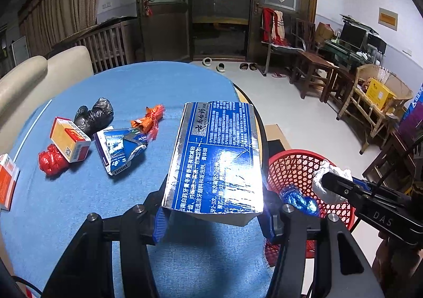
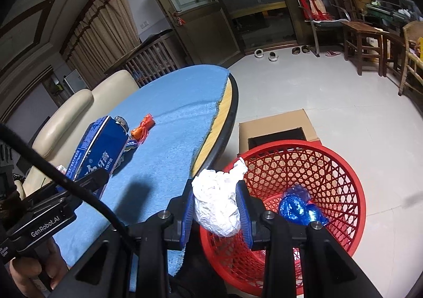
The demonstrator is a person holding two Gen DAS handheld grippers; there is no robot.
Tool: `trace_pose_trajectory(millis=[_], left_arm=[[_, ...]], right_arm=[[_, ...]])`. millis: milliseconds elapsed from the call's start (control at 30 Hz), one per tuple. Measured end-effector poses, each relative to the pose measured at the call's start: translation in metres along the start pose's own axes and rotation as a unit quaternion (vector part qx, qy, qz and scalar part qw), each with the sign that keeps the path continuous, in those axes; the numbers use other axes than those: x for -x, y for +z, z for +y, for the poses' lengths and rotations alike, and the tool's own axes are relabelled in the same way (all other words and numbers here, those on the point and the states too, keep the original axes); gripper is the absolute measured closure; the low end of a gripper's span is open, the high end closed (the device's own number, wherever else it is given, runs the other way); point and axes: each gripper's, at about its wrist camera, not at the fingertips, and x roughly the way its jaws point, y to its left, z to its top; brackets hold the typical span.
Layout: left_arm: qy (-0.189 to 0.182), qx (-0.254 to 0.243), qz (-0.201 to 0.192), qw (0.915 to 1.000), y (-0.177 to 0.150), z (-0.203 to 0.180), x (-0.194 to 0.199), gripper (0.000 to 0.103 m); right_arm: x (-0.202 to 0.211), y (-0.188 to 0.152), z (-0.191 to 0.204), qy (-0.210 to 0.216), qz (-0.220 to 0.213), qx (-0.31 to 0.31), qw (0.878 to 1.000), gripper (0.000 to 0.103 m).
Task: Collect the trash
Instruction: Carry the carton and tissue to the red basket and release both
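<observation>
Covering most of a round table, a blue woven cloth (image 1: 79, 205) leaves bare wood at the right edge, above grey floor tiles. One red lattice plastic basket (image 2: 330, 171) stands beside that edge, holding one blue foil wad (image 2: 296, 206). The left gripper (image 1: 214, 221) clamps a flattened blue toothpaste carton (image 1: 219, 155); the right gripper (image 2: 215, 214) clenches crumpled white paper (image 2: 216, 205) at the basket's rim.
</observation>
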Motion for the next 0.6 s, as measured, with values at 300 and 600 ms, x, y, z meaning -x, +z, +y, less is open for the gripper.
trace_pose_trajectory(millis=[300, 600], left_arm=[[-0.004, -0.007, -0.002, 1.0, 0.002, -0.002, -0.003, 0.045], [-0.013, -0.012, -0.004, 0.9998, 0.001, -0.001, -0.005, 0.045]], right_arm=[[0.002, 0.001, -0.007, -0.006, -0.002, -0.005, 1.0, 0.07], [0.009, 0.005, -0.013, -0.014, -0.008, -0.008, 1.0, 0.07]])
